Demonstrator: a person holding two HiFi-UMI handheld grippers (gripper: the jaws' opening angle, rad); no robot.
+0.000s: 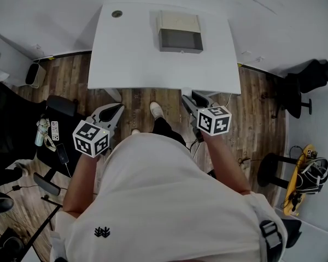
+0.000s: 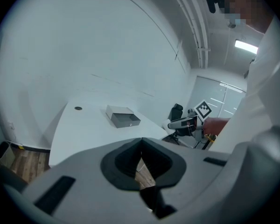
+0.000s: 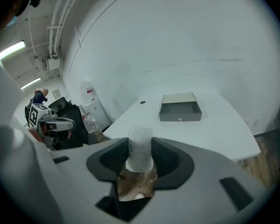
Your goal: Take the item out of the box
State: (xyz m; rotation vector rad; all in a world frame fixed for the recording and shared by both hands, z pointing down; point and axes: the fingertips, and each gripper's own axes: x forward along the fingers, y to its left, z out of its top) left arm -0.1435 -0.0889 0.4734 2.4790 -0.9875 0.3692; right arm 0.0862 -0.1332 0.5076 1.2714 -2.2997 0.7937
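Steadiness is our aim: our right gripper [image 1: 191,99] is clamping the white item [image 3: 140,146] well clear of the box [image 1: 179,31], our left gripper [image 2: 141,155] is hanging closed and empty, and we are avoiding squeezing harder.

Blurred pale item [image 3: 140,155] in the right claw [image 3: 139,143], identity unclear
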